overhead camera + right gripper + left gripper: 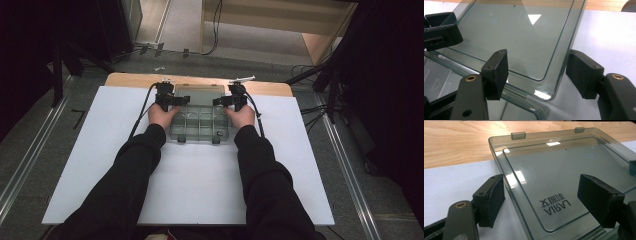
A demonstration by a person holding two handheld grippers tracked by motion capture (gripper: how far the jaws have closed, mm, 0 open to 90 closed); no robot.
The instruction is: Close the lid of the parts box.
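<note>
A smoky clear compartment box [200, 125] lies on the white sheet with its lid [199, 94] swung back flat. My left gripper [172, 101] is open at the lid's left side. In the left gripper view the left gripper [541, 196] straddles the lid [564, 167] edge, one jaw outside and one over the "LARIA" print. My right gripper [226, 101] is open at the lid's right side. In the right gripper view the right gripper [540, 72] has the lid [519, 35] corner between its jaws. The left gripper [441, 30] shows across the lid.
The white sheet [200, 185] covers a wooden tabletop [135, 80] whose far strip stays bare. Two latch tabs [518, 135] stick up on the lid's far edge. Divided compartments [439, 77] of the box base lie near the hinge. Cables and rails run on the floor around.
</note>
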